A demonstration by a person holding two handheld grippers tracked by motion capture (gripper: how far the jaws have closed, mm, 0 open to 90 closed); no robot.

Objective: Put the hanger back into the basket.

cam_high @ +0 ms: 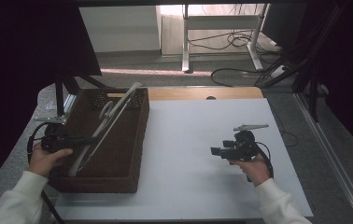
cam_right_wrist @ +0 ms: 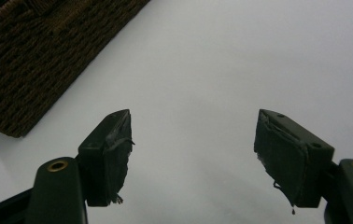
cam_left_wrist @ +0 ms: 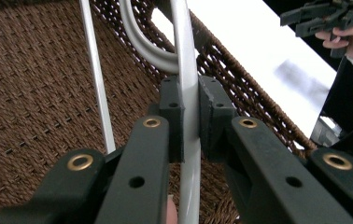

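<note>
A white plastic hanger [cam_high: 114, 114] leans slantwise in a brown woven basket [cam_high: 139, 135] on the table's left side, its far end poking above the rim. My left gripper [cam_high: 88, 140] reaches into the basket from the left and is shut on the hanger. In the left gripper view the pads clamp the hanger's straight bar [cam_left_wrist: 186, 60], with its curved hook just beyond, over the basket's woven floor [cam_left_wrist: 34, 93]. My right gripper [cam_high: 215, 151] hovers over the white table top [cam_high: 188, 140], right of the basket. Its jaws [cam_right_wrist: 193, 140] stand wide open with nothing between them.
The basket's corner [cam_right_wrist: 34, 60] lies ahead and left of the right gripper. A wooden strip [cam_high: 202, 93] runs along the table's far edge. Beyond it are desk legs [cam_high: 185, 42] and cables on the floor. A dark panel on a stand [cam_high: 62, 93] rises behind the basket.
</note>
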